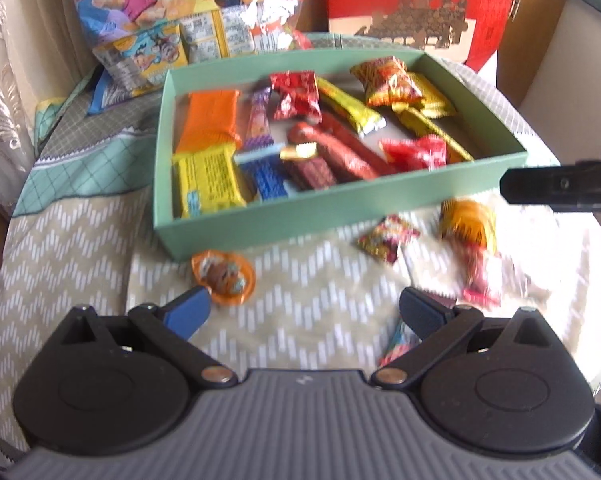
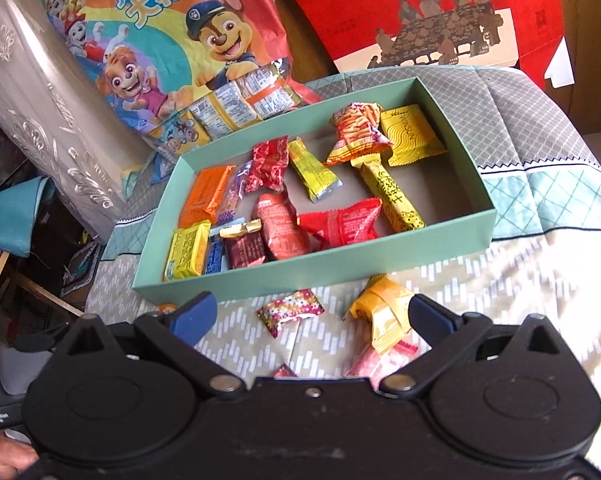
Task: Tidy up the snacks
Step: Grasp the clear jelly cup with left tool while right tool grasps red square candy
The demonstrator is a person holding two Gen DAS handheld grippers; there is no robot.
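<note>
I have both grippers hanging just short of the green box [image 2: 260, 280], which sits on the patterned cloth [image 1: 80, 240] with its long near wall facing me, so anything I lift only has to clear that one low edge. My left gripper [image 1: 304, 312] has its blue fingers spread wide with nothing between them; I judge that is so it can drop over the round orange snack [image 1: 223, 278], which lies on the cloth just beside the left finger and close under the box wall. My right gripper [image 2: 312, 314] is equally wide apart and empty, and it frames the loose pieces that are not yet sorted: the small speckled candy [image 2: 290, 310] near the middle of the gap, the yellow packet [image 2: 384, 320] touching or nearly touching the right finger, and a pink wrapper [image 2: 370, 364] partly hidden beneath the gripper body. Inside the box the wrapped snacks lie flat and overlapping, mostly toward the left end, leaving bare floor at the far right corner where I reckon new pieces fit best. The cartoon gift bag [image 2: 180, 40] and red bag [image 2: 420, 12] stand behind, out of my way.
</note>
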